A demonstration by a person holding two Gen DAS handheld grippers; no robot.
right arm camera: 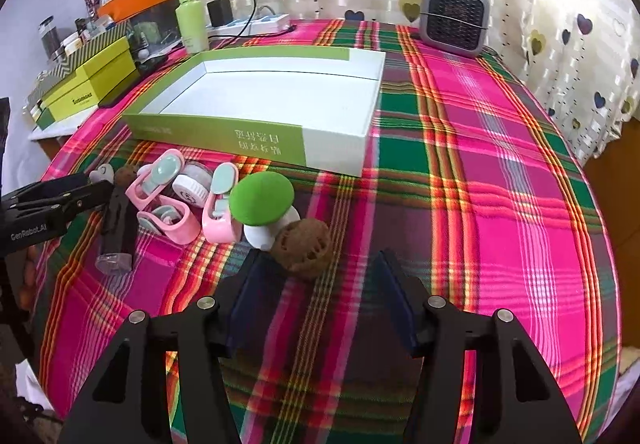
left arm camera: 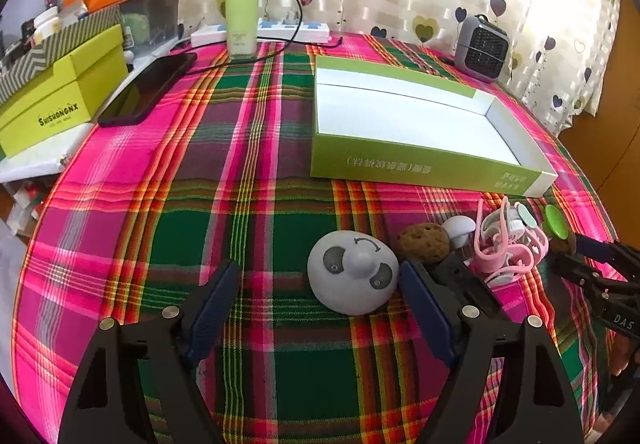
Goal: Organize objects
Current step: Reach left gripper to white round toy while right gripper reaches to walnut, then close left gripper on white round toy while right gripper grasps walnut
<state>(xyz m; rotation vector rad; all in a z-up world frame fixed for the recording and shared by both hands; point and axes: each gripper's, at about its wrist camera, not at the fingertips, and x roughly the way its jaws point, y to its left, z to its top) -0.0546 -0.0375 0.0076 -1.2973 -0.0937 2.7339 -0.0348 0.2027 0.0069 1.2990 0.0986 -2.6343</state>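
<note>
The left gripper (left arm camera: 320, 296) is open around the grey toy (left arm camera: 354, 276); it looks smooth and rounded, so grip its wide middle. The right gripper (right arm camera: 320, 284) is open near the brown ball (right arm camera: 305, 248).

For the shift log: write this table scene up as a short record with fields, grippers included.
surface: plaid tablecloth
container: green and white box, open, nothing in it
loose items: grey face stone, brown ball, green-capped mushroom, pink clips, all on the cloth in front of the box
left gripper: open, the stone between its fingers, pads apart from it
right gripper: open, holding nothing, brown ball just ahead
back edge: green bottle, small heater
</note>
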